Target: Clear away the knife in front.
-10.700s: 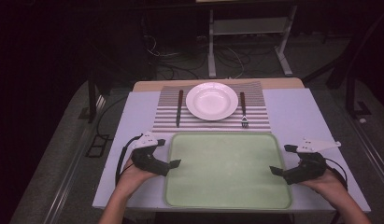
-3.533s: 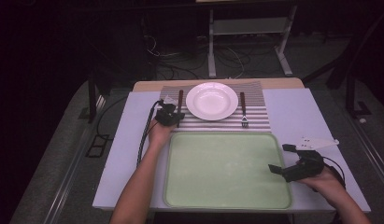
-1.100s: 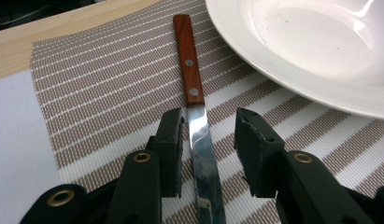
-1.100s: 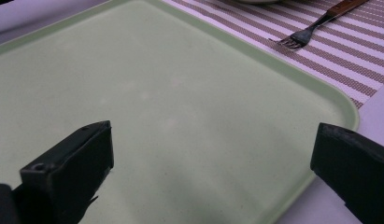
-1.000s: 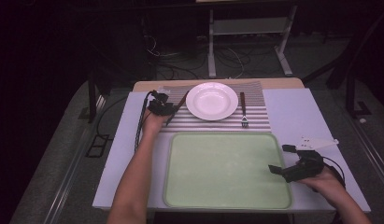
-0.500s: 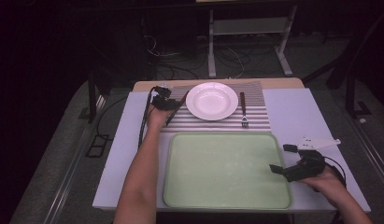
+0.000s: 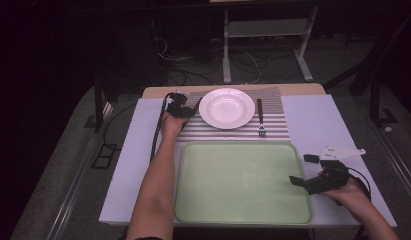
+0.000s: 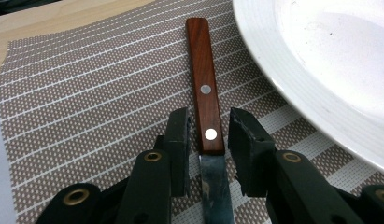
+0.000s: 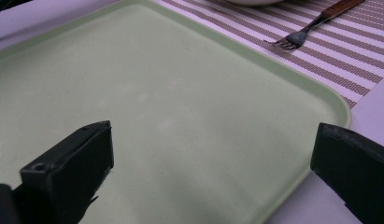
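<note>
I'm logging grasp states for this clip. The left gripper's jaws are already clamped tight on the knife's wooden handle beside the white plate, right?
Not quite. In the left gripper view the left gripper has its jaws astride the knife where handle meets blade, but a gap shows on each side, so they are open, not clamped. The rest holds: the handle is wooden and lies beside the white plate.

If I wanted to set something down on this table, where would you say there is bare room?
The green tray is bare. The white tabletop right of the striped mat is free too. The mat is crowded: plate, fork, and the left gripper around the knife.
</note>
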{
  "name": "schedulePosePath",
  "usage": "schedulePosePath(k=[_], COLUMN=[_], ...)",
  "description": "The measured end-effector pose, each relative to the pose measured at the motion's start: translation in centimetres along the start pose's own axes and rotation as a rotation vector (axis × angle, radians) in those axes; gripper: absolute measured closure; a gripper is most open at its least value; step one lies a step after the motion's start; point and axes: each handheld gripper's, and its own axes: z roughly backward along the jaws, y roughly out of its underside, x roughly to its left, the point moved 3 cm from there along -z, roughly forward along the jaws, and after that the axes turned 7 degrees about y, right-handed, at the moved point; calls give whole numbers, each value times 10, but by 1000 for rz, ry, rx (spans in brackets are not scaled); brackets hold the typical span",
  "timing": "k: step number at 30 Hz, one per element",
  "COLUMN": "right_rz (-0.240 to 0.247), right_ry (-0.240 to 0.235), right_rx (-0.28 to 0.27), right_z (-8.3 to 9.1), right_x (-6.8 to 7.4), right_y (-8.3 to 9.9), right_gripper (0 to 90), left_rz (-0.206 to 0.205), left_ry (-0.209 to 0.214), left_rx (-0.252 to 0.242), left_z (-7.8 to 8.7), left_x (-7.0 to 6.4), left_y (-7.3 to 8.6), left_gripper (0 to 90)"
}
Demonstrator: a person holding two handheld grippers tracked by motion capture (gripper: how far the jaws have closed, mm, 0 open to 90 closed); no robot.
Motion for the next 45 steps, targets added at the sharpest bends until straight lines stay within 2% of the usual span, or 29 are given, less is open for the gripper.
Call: schedulePosePath(k=[5,22,29,34,36,45], right_rz=[2,2,1,1,2,1], right_ry=[-1,-1,-1,-2,-2,-1], right_rx=[1,1,-1,1,1,1], right_z=[0,0,0,0,0,-1], right_x=[1,1,1,1,1,1], right_y=[0,0,0,0,0,0], right_gripper=[0,0,0,0,0,0], left_rz=[-13,-2,51,63,83,99], left_ry=[-24,-19,-4,-8,-14,-14], left_rx=[7,5,2,9,15,9], left_z=[-1,-1,0,3,7,21], left_x=[-2,-2,1,3,6,8], left_y=[0,-1,-1,-1,-1,-4], left_gripper=[725,770,772,772,772,772])
